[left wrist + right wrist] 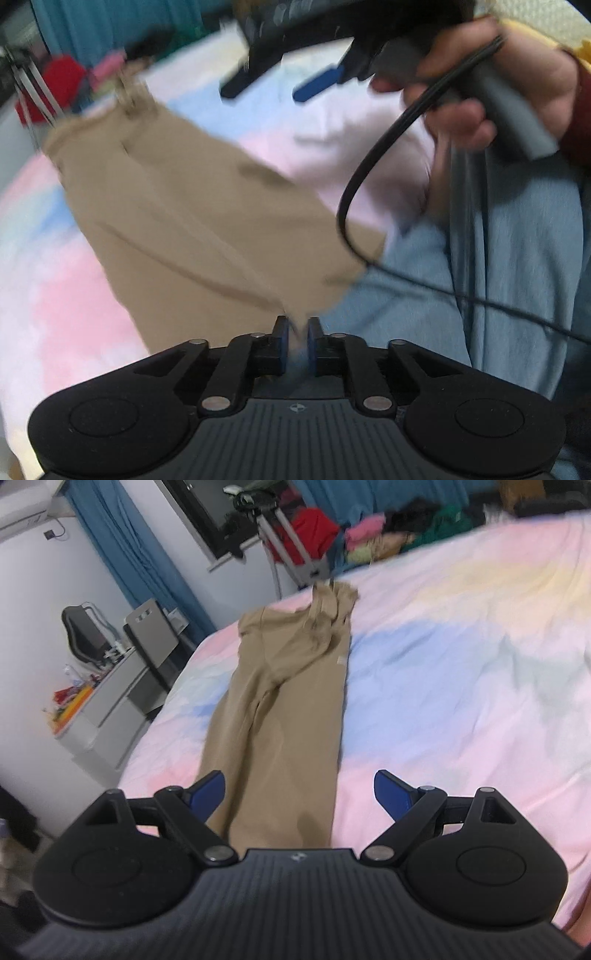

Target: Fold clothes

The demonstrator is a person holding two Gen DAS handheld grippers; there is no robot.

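Pastel tie-dye bedsheet (pixel 461 672) covers the bed, with a grey desk (pixel 110 701) at far left. Tan trousers (pixel 288 709) lie lengthwise on it, waistband far. Right gripper (pixel 299 790) hangs released above the near leg ends, jaws wide apart. Left gripper (pixel 298 332), jaws nearly together, pinches a blurred edge of the trousers (pixel 207 206).

The left gripper (pixel 297 328) pointed steeply down, its jaws nearly together. The right gripper (pixel 299 788), gripped by a hand (pixel 491 85) at the far right, stood with jaws spread wide.
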